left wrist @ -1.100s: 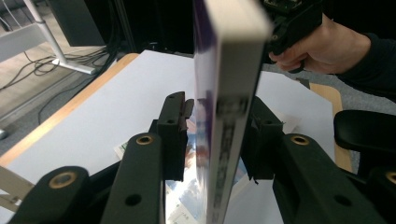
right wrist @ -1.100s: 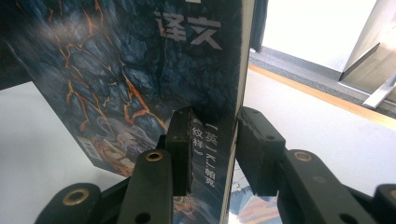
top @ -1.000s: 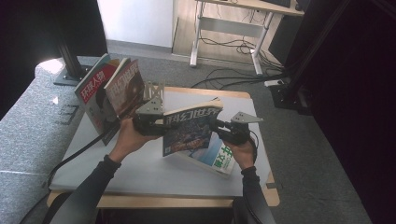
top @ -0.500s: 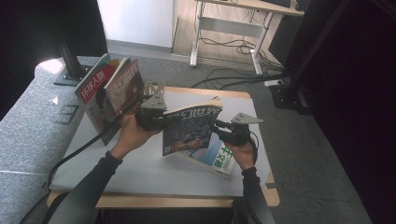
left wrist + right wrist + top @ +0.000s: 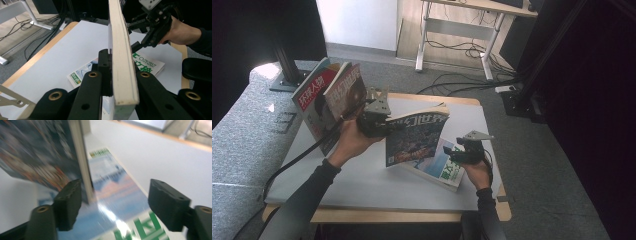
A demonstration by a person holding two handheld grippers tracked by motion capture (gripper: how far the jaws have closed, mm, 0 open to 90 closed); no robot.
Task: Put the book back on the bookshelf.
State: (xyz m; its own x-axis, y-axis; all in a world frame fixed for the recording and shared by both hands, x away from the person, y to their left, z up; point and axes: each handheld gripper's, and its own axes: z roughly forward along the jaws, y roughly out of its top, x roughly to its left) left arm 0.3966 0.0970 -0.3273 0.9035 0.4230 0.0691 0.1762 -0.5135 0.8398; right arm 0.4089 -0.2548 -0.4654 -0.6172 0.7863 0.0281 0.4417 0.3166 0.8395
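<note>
A thick book with a dark cover (image 5: 414, 137) stands upright over the white table (image 5: 357, 175). My left gripper (image 5: 387, 126) is shut on its left edge; in the left gripper view the jaws (image 5: 120, 68) pinch the cream page block (image 5: 122, 50). A magazine with green letters (image 5: 443, 169) lies flat beneath it. My right gripper (image 5: 452, 153) hovers low over that magazine, off the book. Its jaws (image 5: 117, 203) have just been opening and press on nothing. The dark book's edge (image 5: 81, 162) stands by the left pad (image 5: 68, 203), and the flat magazine (image 5: 120, 192) lies below.
Two magazines (image 5: 319, 100) (image 5: 346, 90) lean upright at the table's left back. A grey padded surface (image 5: 242, 140) runs along the left. The left gripper's cable (image 5: 292, 162) trails off the table's left side. A desk frame (image 5: 452, 30) and floor cables lie beyond.
My right gripper has let go of the dark book's right edge, opened, and dropped toward the flat magazine. The left gripper has kept the book upright in about the same place.
</note>
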